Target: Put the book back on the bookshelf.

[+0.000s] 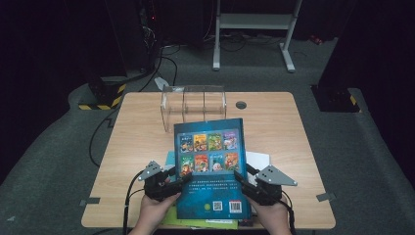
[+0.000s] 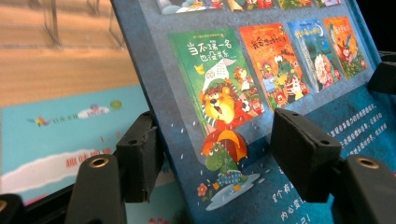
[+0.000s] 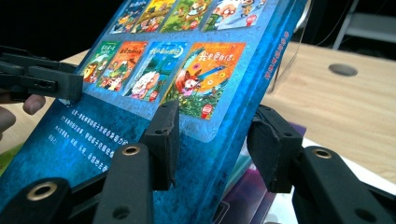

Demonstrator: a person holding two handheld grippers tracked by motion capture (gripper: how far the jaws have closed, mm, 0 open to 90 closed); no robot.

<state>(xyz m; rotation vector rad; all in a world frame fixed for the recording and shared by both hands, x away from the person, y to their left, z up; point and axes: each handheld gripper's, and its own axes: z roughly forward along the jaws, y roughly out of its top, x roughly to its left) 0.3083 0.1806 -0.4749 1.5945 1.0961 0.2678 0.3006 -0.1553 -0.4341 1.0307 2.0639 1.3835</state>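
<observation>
Behind the blue book (image 1: 211,166) gripped by both claws stands a clear rack (image 1: 194,102); papers (image 1: 259,159) lie beneath.

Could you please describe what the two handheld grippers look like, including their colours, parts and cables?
Both the left gripper and the right gripper are black, each with two blocky jaws tipped by matte foam-like pads. Brass-coloured rivets sit in the jaw arms. A grey three-cornered plate tops each one, and a black cable trails from each. No sleeves show at the wrists.
</observation>
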